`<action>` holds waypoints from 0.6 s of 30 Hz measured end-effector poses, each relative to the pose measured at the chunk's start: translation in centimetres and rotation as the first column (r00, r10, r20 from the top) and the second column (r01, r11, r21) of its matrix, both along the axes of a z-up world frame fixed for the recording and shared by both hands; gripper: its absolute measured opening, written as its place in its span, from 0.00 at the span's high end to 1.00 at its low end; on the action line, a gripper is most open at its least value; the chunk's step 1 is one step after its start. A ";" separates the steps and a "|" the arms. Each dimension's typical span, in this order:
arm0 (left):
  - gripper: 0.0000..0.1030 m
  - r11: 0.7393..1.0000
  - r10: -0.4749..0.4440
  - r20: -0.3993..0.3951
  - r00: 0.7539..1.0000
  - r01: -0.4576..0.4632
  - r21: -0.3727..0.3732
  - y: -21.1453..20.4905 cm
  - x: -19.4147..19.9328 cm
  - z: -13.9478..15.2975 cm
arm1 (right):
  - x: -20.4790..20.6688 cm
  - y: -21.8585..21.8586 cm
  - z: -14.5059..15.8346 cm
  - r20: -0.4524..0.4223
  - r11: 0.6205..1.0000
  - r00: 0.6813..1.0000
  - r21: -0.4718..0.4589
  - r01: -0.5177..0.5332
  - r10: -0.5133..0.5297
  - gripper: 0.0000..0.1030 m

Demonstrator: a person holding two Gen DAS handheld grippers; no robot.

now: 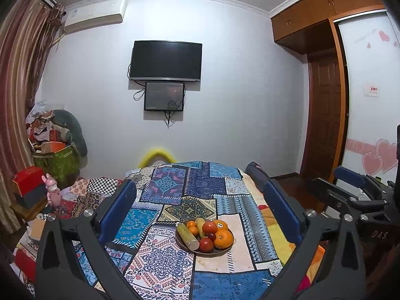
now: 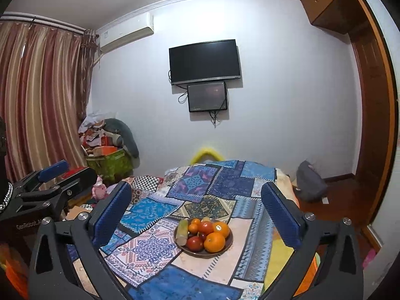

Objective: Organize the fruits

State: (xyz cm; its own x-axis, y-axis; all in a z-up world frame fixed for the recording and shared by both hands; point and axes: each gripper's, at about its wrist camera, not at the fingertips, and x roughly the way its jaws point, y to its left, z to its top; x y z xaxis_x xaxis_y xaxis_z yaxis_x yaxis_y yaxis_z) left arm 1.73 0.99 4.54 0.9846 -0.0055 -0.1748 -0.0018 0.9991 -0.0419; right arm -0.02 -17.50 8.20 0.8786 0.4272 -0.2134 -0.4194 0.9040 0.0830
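Above, left claw and right claw, both spread wide and empty, held over a patchwork cloth. Centered on the cloth, a brown fruit bowl heaped with oranges, red tomatoes and pale green stalks. Behind, a wall-mounted television.

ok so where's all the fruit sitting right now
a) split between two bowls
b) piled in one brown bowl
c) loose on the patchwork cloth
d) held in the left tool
b: the oranges, red fruits and pale green stalks all lie together in the single brown bowl on the patchwork cloth, while the left tool and right tool are both open and hold nothing.
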 end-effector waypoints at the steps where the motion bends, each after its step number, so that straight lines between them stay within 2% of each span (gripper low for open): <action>1: 0.00 1.000 0.001 0.000 1.000 -0.001 0.001 -0.1 0.0 0.0 | 0.0 0.1 0.1 0.001 1.000 1.000 -0.001 0.001 -0.001 0.00; 18: 0.00 1.000 0.003 0.002 1.000 -0.003 0.012 -0.4 -0.2 0.0 | 0.1 -0.4 0.3 0.002 1.000 1.000 0.008 0.019 -0.020 0.00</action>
State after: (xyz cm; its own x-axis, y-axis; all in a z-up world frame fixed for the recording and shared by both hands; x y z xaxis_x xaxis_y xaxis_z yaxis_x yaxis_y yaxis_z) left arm 1.53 0.61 4.59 0.9850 -0.0002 -0.1727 -0.0050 0.9995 -0.0296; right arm 0.04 -17.85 8.50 0.8873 0.4117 -0.2080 -0.4019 0.9113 0.0892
